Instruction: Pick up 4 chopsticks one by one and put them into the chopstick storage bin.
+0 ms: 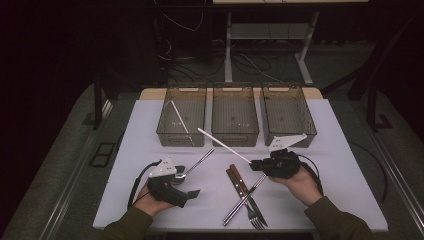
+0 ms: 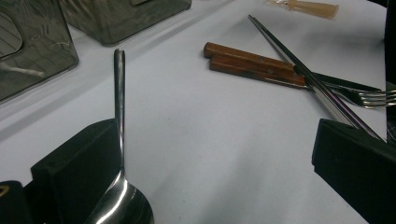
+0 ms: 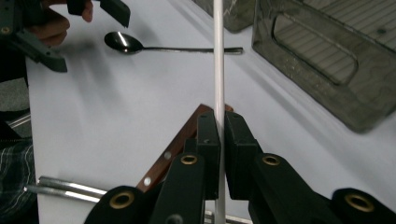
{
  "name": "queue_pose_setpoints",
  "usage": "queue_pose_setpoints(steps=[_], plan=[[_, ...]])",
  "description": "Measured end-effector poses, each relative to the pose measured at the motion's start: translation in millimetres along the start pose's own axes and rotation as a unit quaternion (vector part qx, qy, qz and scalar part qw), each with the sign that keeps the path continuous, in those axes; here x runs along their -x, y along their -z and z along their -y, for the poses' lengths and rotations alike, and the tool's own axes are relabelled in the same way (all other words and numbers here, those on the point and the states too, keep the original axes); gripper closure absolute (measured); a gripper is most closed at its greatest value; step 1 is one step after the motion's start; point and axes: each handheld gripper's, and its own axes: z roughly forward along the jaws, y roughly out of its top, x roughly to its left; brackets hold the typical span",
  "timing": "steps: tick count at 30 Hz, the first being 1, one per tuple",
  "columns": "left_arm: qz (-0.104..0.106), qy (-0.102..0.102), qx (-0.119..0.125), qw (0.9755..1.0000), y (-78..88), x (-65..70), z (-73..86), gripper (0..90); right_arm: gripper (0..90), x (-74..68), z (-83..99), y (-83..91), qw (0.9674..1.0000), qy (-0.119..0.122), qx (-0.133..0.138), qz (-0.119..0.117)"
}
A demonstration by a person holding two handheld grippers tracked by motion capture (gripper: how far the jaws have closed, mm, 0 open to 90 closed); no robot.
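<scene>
Pointing up-left toward the bins (image 1: 235,120) — white stick (image 1: 223,145) clamped in right tongs (image 1: 256,163).

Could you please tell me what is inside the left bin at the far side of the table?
The left bin holds one white straw, leaning diagonally across it. The tinted front wall hides its lower end and part of the floor.

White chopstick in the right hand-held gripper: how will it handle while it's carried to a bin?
Probably stiff: the white chopstick juts out straight from the right hand-held gripper, with no sag. Likely light, being so thin. It looks smooth and round and is pinched near one end, so it may pivot or slip between the pads, and would likely roll if dropped on the table.
</scene>
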Motion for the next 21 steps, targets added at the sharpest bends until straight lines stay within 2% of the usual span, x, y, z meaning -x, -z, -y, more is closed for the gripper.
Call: queue_pose_setpoints(steps=[13,21], plan=[[0.002,0.001,0.001,1.0,-0.2,0.4,0.1,0.2,86.1,2.8,-22.5,-18.2,0.9999,-0.007,0.011,-0.001],[0.0,0.001,0.0,1.0,0.4,0.4,-0.1,0.2,86.1,4.2,-33.8,-27.7,0.9999,-0.01,0.008,0.004]])
